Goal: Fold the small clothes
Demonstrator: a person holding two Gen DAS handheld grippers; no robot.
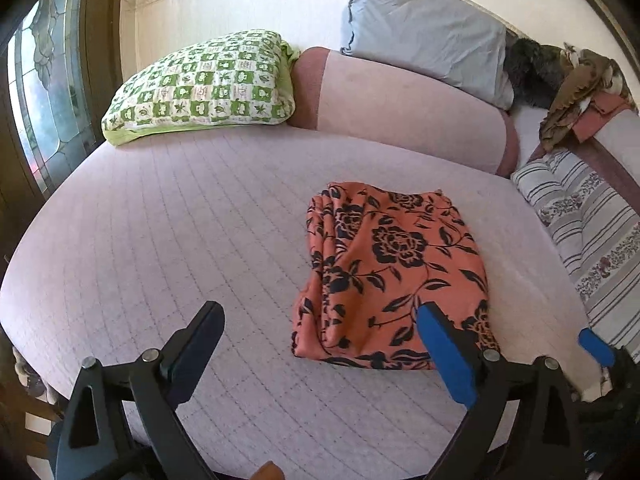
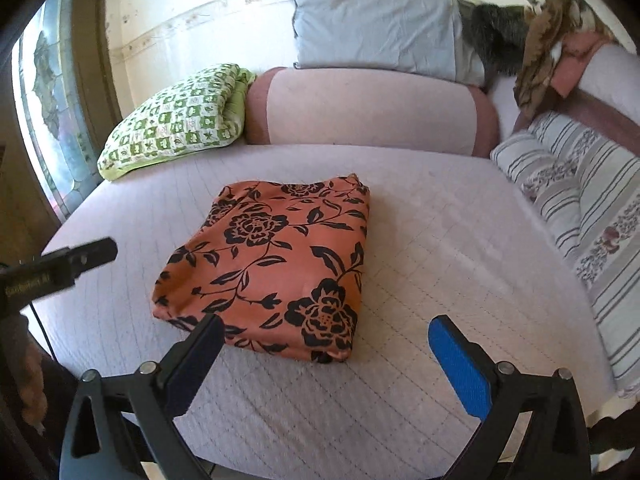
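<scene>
Orange floral garment (image 2: 268, 268), printed with black roses, lies as a compact, roughly rectangular bundle on the pale quilted bed (image 2: 420, 240), near its middle and well apart from the green checked pillow (image 2: 176, 120) and the striped cushion (image 2: 580, 208). Both views show the folded edges stacked on one side and the top layer fairly smooth, with slight puckers along the near edge.

Left gripper (image 1: 320, 348): fingers spread wide, nothing between them; it hangs above the bed with its blue pad (image 1: 444, 356) over the near corner of the garment, apparently not pressing on it. Right gripper (image 2: 324, 360): fingers likewise spread wide and empty, poised just short of the garment's near edge. In the right wrist view the left gripper also appears at the left margin, clear of the cloth.

Stage, as judged: the fold of this piece looks complete and the cloth released. The next move would call either for a light flattening of the near edge or for reaching a fresh item; loose clothes (image 2: 540, 52) lie heaped at the far right corner, beyond the grey pillow (image 2: 376, 24).
</scene>
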